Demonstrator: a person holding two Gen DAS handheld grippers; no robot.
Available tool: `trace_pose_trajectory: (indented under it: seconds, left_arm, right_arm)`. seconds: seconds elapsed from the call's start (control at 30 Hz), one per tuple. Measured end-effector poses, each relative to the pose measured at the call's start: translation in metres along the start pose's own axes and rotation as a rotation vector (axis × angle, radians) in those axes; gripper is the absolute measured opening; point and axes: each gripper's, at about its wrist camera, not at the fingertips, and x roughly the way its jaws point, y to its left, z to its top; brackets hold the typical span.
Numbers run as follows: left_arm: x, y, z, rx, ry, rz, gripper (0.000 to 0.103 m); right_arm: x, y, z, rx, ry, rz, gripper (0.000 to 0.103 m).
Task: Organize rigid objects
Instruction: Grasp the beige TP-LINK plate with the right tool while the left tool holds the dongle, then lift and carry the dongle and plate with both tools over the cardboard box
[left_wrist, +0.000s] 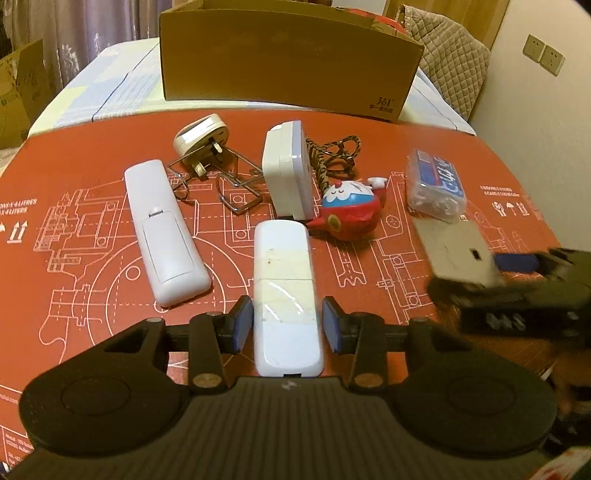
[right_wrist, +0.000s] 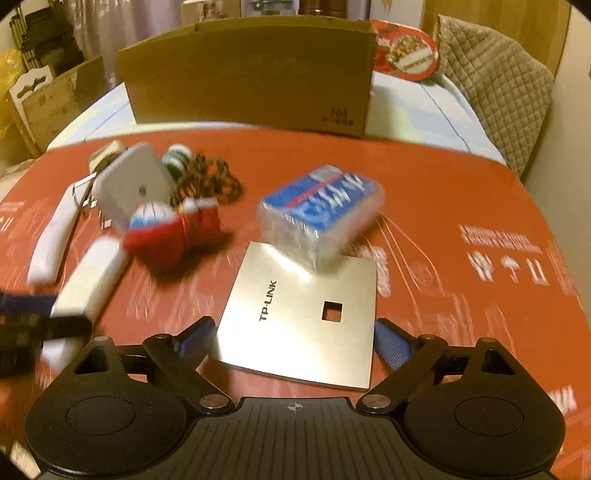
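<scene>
Left gripper (left_wrist: 287, 328): my fingers (left_wrist: 242, 323) sit narrow around the near end of the taped white remote (left_wrist: 284, 273), a sliver of gap showing either side; cannot tell if the pads press. Right gripper (right_wrist: 295, 338): fingers (right_wrist: 389, 345) spread wide, flanking the flat TP-LINK plate (right_wrist: 299, 314) on the red bench (right_wrist: 461, 184), no contact visible.

Clutter: a clear box with blue label (right_wrist: 321, 210) touches the plate's far edge. Beyond the remote, red-and-white toy (left_wrist: 351, 208), white adapter (left_wrist: 286, 173), braided cord (left_wrist: 332, 155). To its left, second remote (left_wrist: 162, 232), plug (left_wrist: 201, 138), wire frames (left_wrist: 236, 188). Cardboard box (left_wrist: 288, 59) across the back.
</scene>
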Motion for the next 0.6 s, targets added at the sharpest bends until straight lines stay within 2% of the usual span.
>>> trace_pose_trajectory:
  seconds: [0.37,0.6]
  left_arm:
    - [0.011,-0.017,0.002,0.087,-0.019,0.089,0.037]
    - [0.009,-0.018,0.002,0.079,-0.015,0.097,0.035]
  right_arm:
    - [-0.008,-0.002,-0.013,0.044,-0.031,-0.046,0.090]
    - [-0.009,-0.002,-0.017,0.045,-0.053,-0.042,0.090]
